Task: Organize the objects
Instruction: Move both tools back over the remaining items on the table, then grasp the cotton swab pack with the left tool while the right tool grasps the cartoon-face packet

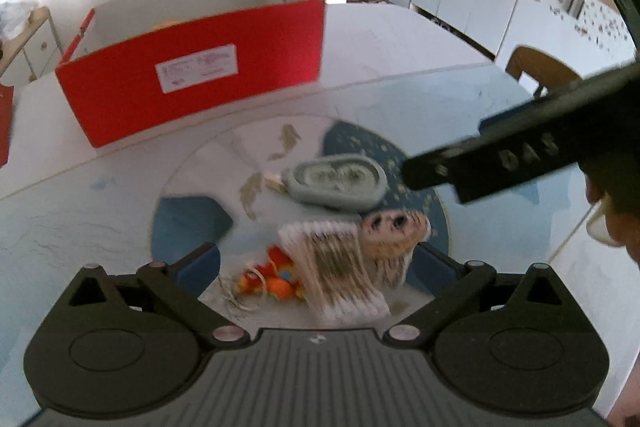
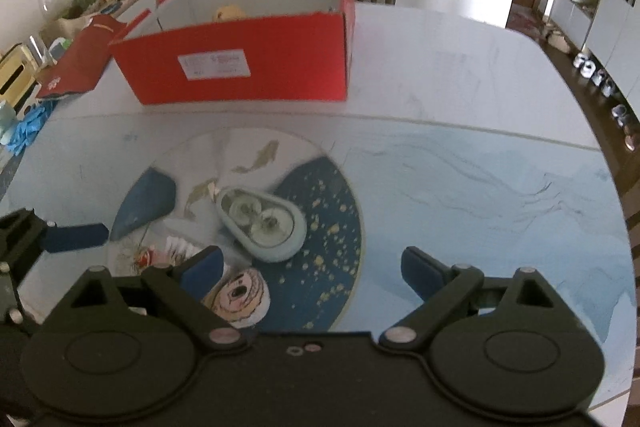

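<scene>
Both my grippers, left [image 1: 320, 267] and right [image 2: 312, 269], have jaws spread wide, empty. Striped pale plush toy [image 1: 340, 275] sits between left jaws; grey-green oval case [image 2: 262, 225] beyond on tabletop [image 2: 480, 167], red cardboard box [image 2: 248, 67] farther back.

Both tools [image 1: 320, 269] [image 2: 312, 269] black, blue-padded fingers, silver rivets; markings perhaps "DAS".

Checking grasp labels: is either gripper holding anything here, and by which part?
Nothing is held. The left gripper is open above the cotton swab pack, not gripping it. The right gripper is open over the mat, empty.
</scene>
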